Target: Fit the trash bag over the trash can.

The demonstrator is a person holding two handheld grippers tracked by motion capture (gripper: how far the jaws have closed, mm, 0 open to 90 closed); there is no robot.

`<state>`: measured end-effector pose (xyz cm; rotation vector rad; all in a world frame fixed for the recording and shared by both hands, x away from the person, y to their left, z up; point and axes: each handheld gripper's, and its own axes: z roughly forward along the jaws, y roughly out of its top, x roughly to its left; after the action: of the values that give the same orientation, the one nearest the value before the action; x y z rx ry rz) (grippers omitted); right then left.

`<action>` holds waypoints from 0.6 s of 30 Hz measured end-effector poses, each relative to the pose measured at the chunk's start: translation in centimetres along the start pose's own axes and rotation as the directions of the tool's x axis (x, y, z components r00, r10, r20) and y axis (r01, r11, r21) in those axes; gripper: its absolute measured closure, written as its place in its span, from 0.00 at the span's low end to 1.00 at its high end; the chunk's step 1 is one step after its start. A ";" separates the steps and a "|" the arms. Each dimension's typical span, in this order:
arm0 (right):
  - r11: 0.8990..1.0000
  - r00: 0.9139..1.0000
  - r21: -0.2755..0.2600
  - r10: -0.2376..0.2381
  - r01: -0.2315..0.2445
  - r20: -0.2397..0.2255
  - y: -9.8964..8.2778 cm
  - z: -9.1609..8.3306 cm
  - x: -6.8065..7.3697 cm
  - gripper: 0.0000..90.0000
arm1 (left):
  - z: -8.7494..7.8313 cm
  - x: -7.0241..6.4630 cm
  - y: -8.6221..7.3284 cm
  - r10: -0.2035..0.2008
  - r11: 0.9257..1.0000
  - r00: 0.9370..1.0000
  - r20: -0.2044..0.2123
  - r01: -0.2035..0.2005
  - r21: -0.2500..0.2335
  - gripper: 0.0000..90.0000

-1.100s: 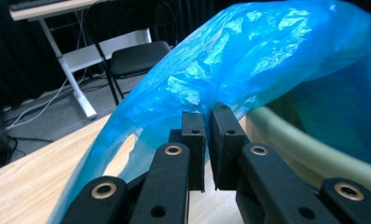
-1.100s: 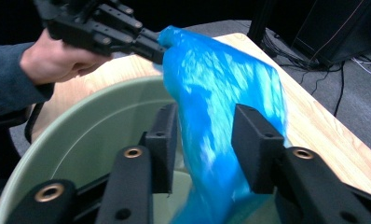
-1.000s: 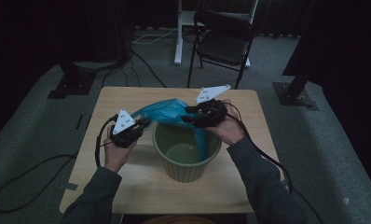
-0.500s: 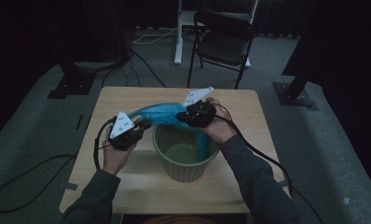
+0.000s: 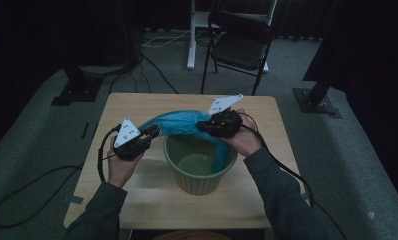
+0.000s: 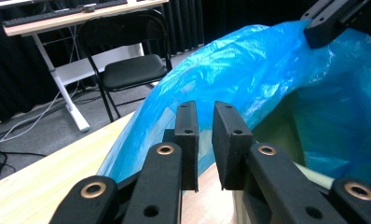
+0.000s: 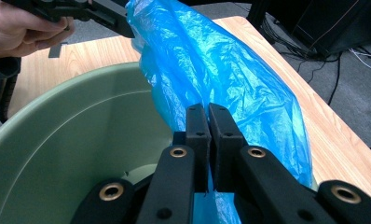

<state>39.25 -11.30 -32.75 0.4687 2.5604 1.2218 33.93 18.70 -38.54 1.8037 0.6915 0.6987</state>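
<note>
Lining the green bin point(image 5: 199, 167): the blue bag point(image 5: 179, 123) drapes over the bin's far rim. Right gripper point(image 7: 208, 122) is clamped on the film; left gripper point(image 6: 204, 135), jaws just opening, stands narrowly parted, gripping nothing. Best regrip the free edge before stretching.

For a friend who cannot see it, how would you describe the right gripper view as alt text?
Two black jaws of the right gripper pinch a crinkled blue plastic bag above the green bucket. The bag stretches away to the other gripper, held in a hand at the top left. A pale wooden table lies beneath.
</note>
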 end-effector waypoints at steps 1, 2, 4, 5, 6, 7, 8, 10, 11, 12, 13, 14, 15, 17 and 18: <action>1.000 1.000 -0.001 0.001 -0.001 -0.004 0.0 0.0 0.0 0.97 | 0.1 0.0 0.1 -0.004 1.000 1.000 0.008 0.004 -0.004 0.88; 1.000 1.000 -0.001 0.001 -0.001 -0.004 0.0 0.0 0.0 0.97 | 0.1 0.0 0.1 -0.004 1.000 1.000 0.008 0.004 -0.004 0.87; 1.000 1.000 -0.004 0.001 -0.001 -0.008 -0.1 0.0 0.0 0.97 | 0.2 -0.2 0.2 0.003 1.000 0.999 0.037 -0.002 -0.010 0.84; 1.000 1.000 -0.005 0.002 -0.002 -0.012 -0.1 0.0 0.0 0.97 | 0.2 -0.3 0.3 0.007 1.000 0.999 0.042 -0.007 -0.013 0.82; 1.000 1.000 -0.005 0.004 -0.004 -0.015 -0.1 0.0 0.0 0.97 | 0.2 -0.4 0.4 0.010 1.000 0.999 0.045 -0.009 -0.014 0.80; 1.000 1.000 -0.006 0.004 -0.004 -0.017 -0.1 0.0 0.0 0.97 | 0.3 -0.5 0.4 0.011 1.000 0.999 0.047 -0.010 -0.016 0.78; 1.000 1.000 -0.006 0.005 -0.005 -0.020 -0.1 0.1 0.0 0.97 | 0.3 -0.5 0.5 0.011 1.000 0.999 0.049 -0.010 -0.016 0.77; 1.000 1.000 -0.006 0.005 -0.005 -0.022 -0.1 0.1 0.0 0.97 | 0.4 -0.5 0.5 0.005 1.000 0.999 0.048 -0.004 -0.018 0.75; 1.000 1.000 -0.009 -0.001 0.001 -0.027 -0.1 0.1 0.1 0.97 | 0.5 -0.4 0.6 -0.001 1.000 0.999 0.050 0.002 -0.022 0.72; 1.000 1.000 -0.008 -0.002 0.002 -0.030 -0.1 0.1 0.1 0.96 | 0.5 -0.3 0.6 -0.009 1.000 0.998 0.057 0.010 -0.025 0.71; 1.000 0.999 -0.006 -0.005 0.005 -0.036 -0.1 0.1 0.1 0.96 | 0.5 -0.3 0.6 -0.016 0.999 0.998 0.067 0.019 -0.031 0.71; 1.000 0.999 -0.003 -0.009 0.009 -0.045 -0.1 0.1 0.2 0.94 | 0.5 -0.2 0.7 -0.018 0.999 0.997 0.072 0.020 -0.034 0.72; 1.000 0.999 -0.003 -0.009 0.009 -0.045 -0.1 0.1 0.2 0.94 | 0.5 -0.2 0.7 -0.018 0.999 0.997 0.072 0.020 -0.034 0.74; 1.000 0.998 -0.009 -0.018 0.017 -0.061 0.0 0.2 0.3 0.88 | 0.6 -0.6 0.9 -0.002 0.999 0.997 0.071 0.004 -0.038 0.84; 1.000 0.998 -0.014 -0.019 0.018 -0.062 0.1 0.1 0.3 0.86 | 0.7 -0.6 1.0 0.004 0.999 0.998 0.068 -0.001 -0.039 0.88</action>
<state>39.00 -11.05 -32.81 0.4096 2.6003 1.2649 34.12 17.51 -37.87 1.7842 0.6261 0.6451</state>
